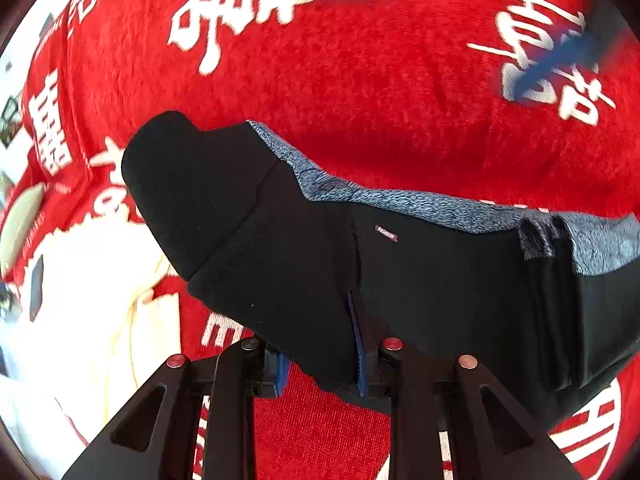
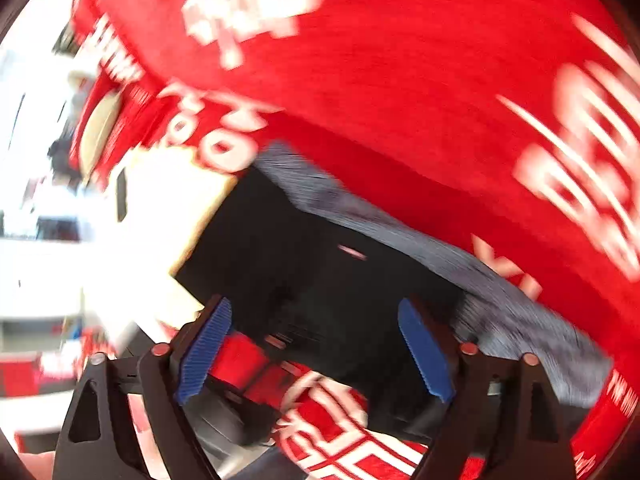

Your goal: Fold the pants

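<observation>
1. Spreading under everything, a red blanket [image 1: 400, 80] is showing large white Chinese characters, sharp in the left wrist view and smeared in the right.
2. Lying across it, the black pants [image 1: 320, 248] with grey lining are carrying a small woven tag too tiny to read.
3. Clamping the pants' near edge, the left gripper [image 1: 320, 364] is holding fabric between its jaws.
4. Hovering wide open above the pants, the right gripper [image 2: 316, 356] is gripping nothing.
</observation>
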Action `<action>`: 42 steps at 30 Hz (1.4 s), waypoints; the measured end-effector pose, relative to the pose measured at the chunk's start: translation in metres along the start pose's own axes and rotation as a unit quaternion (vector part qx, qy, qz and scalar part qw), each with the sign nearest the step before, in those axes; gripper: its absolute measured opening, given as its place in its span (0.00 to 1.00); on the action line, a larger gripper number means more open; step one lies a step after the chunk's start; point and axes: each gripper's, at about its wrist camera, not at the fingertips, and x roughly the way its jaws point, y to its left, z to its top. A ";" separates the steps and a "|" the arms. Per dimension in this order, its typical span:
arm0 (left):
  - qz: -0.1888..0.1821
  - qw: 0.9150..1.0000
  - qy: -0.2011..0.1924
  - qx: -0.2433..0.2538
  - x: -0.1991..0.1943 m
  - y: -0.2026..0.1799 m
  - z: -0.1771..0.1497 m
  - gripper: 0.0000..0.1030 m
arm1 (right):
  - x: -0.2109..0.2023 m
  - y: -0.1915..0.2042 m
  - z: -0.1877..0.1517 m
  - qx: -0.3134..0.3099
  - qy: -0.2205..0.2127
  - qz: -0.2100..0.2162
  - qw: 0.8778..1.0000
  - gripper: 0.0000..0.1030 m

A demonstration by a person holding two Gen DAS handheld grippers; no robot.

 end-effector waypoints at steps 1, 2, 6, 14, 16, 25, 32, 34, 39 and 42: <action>0.002 1.000 -0.003 0.007 -0.002 -0.002 0.000 0.25 | 0.008 0.012 0.012 -0.016 0.021 0.006 1.000 0.92; 0.005 1.000 -0.009 0.016 -0.004 -0.005 0.001 0.25 | 0.019 0.028 0.026 -0.034 0.044 0.003 0.998 0.95; 0.010 0.999 -0.022 0.036 -0.012 -0.013 0.004 0.25 | 0.047 0.063 0.054 -0.068 0.088 -0.010 0.994 0.96; 0.016 0.997 -0.039 0.068 -0.021 -0.021 0.003 0.25 | 0.104 0.069 0.057 -0.071 0.185 -0.068 0.978 0.65; 0.011 0.997 -0.032 0.066 -0.021 -0.021 0.002 0.25 | 0.100 0.063 0.052 -0.068 0.178 -0.078 0.979 0.37; -0.021 0.994 -0.065 0.091 -0.061 -0.040 0.010 0.25 | 0.028 0.019 0.025 -0.020 0.062 -0.008 0.998 0.17; -0.046 0.986 -0.094 0.126 -0.101 -0.078 0.022 0.25 | -0.039 -0.019 -0.015 0.008 -0.019 0.058 0.998 0.16; -0.053 0.984 -0.100 0.139 -0.112 -0.091 0.025 0.25 | -0.058 -0.034 -0.029 0.019 -0.042 0.074 0.996 0.16; -0.069 0.975 -0.111 0.177 -0.136 -0.130 0.027 0.25 | -0.096 -0.072 -0.069 0.047 -0.100 0.111 0.988 0.16; -0.076 0.969 -0.115 0.207 -0.145 -0.157 0.025 0.25 | -0.114 -0.099 -0.096 0.070 -0.130 0.130 0.980 0.16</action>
